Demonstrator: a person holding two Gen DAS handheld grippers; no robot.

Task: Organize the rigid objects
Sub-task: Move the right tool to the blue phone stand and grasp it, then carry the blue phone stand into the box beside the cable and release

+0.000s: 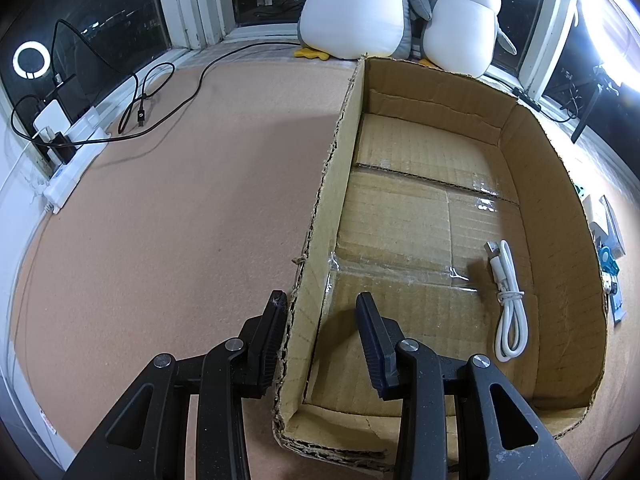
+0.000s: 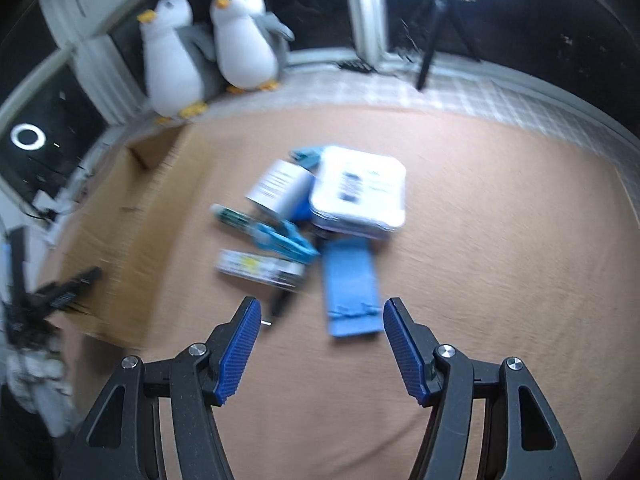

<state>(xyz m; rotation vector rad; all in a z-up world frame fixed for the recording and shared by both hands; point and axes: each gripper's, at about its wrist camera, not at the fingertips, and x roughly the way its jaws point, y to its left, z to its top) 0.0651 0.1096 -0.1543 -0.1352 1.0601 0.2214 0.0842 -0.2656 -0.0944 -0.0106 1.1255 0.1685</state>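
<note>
Left claw [image 1: 320,336]: straddles the box [image 1: 560,184] wall at 6 o'clock, one pad touching it, the other off; it looks like a loose hold.
Box: only a white cable [image 1: 506,304] inside, at 4 o'clock.
Right claw [image 2: 322,340]: half wide, empty.
Pile: tin [image 2: 360,192], white tub [image 2: 280,192], blue card [image 2: 350,288], at 12 o'clock, outside.
Left to do: almost all.

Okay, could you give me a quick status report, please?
Left tongs straddling box wall. Right tongs open, empty. Cable boxed. Blue holder nearest, path clear.
</note>
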